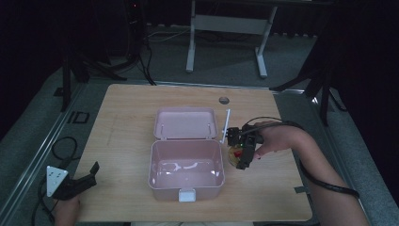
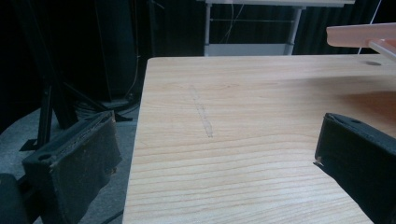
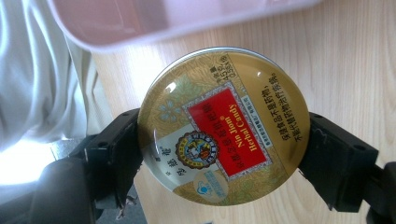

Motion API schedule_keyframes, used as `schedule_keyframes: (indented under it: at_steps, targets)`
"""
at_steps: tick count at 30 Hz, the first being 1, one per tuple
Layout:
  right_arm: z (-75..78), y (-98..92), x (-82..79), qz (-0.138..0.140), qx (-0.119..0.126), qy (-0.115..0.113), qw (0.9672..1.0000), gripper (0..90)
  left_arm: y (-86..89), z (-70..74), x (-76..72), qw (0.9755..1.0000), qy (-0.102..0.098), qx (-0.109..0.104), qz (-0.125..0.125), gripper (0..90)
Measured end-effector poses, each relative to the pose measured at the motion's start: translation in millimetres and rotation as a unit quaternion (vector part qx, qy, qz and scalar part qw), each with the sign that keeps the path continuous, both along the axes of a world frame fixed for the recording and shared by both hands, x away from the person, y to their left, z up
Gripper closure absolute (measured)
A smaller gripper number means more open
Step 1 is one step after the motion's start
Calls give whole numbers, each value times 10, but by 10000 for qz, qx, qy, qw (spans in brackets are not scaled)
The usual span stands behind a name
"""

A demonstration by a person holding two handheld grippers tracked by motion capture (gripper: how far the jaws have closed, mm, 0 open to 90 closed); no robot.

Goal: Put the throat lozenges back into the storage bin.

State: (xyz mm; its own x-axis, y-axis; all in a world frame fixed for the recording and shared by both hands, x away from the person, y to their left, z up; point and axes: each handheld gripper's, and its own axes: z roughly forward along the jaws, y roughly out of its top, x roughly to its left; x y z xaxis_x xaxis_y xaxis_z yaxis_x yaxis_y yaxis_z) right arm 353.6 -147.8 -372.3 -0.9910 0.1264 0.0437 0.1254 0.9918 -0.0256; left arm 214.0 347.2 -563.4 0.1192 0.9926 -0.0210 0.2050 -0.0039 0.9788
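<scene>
Where right gripper point(image 3: 223, 140) clamps: gold tin point(image 3: 223, 126), "Nin Jiom Herbal Candy"

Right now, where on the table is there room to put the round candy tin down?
Bare wood lies left of the pink box, up to the left hand-held gripper, and along the far edge behind the lid. It's crowded right of the box, where the right hand-held gripper grips the tin.

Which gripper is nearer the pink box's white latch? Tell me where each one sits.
Right. The right gripper holds a gold candy tin just beside the box's right wall; the left gripper rests open at the table's near-left corner, farther from the latch.
</scene>
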Motion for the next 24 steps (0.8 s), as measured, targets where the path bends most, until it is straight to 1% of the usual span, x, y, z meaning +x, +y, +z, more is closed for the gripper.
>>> schedule_keyframes:
  at_steps: [5,6,7,8,14,17,19,21,24]
  targets:
    - [62,206,-34,241,101,9,9997,200,2,0,0,10000,-5,-8,-6,3]
    - [62,206,-34,241,101,9,9997,200,2,0,0,10000,-5,-8,-6,3]
    - [71,252,-42,281,107,3,9995,200,2,-1,1,10000,-12,-19,-6,3]
    - [85,333,-55,380,140,19,9992,200,2,-1,1,10000,-12,-20,-8,3]
    - [98,606,-112,648,219,63,9976,200,5,-1,0,10000,-9,-22,-17,3]
    - [55,728,-129,777,213,91,9967,200,6,-1,-1,10000,-9,-26,-20,3]
    - [19,778,-130,798,197,102,9966,200,7,-1,-1,10000,-9,-35,-22,3]
    - [-43,824,-118,839,182,91,9963,200,8,-1,-1,10000,-9,-36,-24,2]
    - [-160,873,-100,844,143,153,9962,200,8,-2,0,10000,-18,-36,-21,3]
